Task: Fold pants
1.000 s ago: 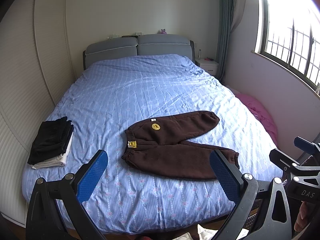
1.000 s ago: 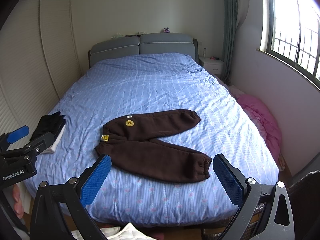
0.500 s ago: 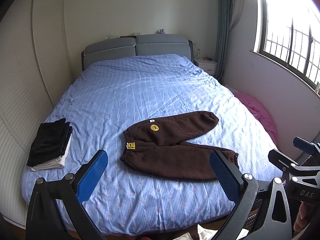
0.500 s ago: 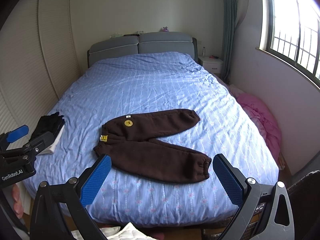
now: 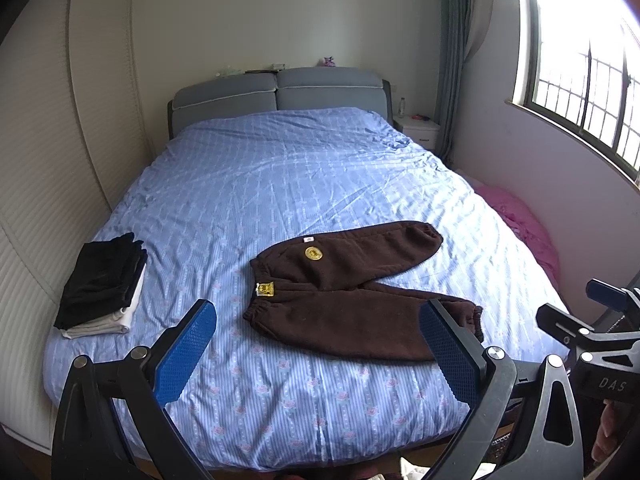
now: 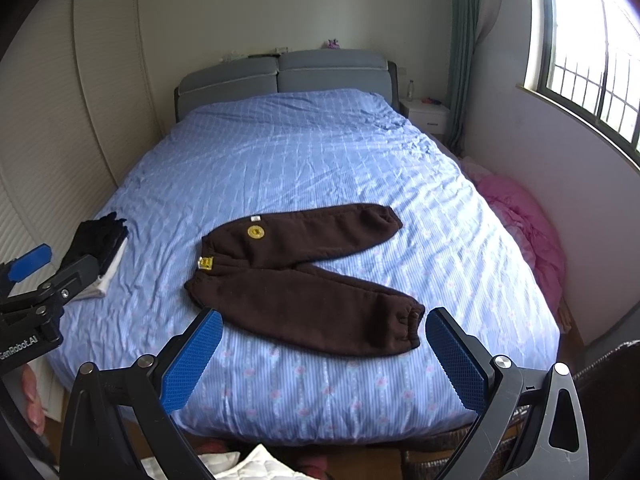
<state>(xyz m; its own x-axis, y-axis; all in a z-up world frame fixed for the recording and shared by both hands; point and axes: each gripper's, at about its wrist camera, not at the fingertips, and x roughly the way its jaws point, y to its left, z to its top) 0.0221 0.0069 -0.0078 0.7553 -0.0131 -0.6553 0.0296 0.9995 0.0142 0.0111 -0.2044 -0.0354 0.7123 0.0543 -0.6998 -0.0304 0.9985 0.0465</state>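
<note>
Both views have crept slightly toward the bed since a second ago; nothing on it has shifted. My left gripper [image 5: 316,354] and right gripper [image 6: 324,354] hang wide open, empty, short of the mattress edge. I judge this the approach before the first fold. Ahead and below lie the brown pants [image 5: 352,288] on the bed [image 5: 280,184], flat, legs splayed rightward; next I'd reach for a cuff and the waistband.
</note>
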